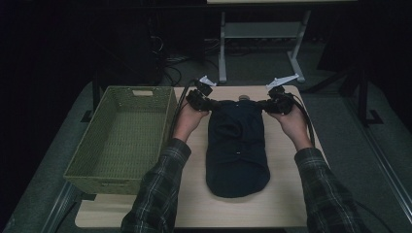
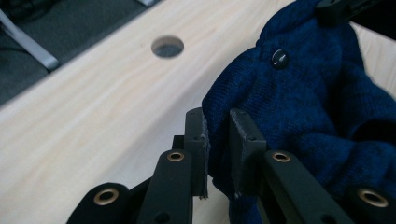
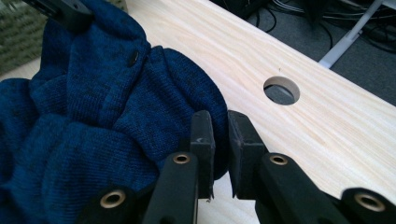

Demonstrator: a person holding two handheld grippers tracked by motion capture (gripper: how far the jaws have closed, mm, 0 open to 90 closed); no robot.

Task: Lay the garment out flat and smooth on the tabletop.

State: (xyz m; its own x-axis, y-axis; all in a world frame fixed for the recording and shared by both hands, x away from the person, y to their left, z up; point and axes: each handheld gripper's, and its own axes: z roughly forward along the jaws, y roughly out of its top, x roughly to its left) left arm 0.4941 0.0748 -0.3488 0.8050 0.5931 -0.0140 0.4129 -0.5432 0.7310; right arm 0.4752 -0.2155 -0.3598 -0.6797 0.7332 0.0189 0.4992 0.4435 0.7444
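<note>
Dim room, pale wooden counter [image 1: 194, 204]. Dark blue knit garment [image 1: 236, 145] lay mid-counter, near end resting, far end raised. Left gripper [image 1: 210, 103] clamped on its far left corner, right gripper [image 1: 264, 104] on far right corner. Green woven basket [image 1: 77, 165] stood at left.

You see a dark blue knit [image 1: 237, 145] on the pale wood table [image 1: 286, 204], an olive-green basket [image 1: 121, 141], plaid sleeves [image 1: 160, 189].
</note>
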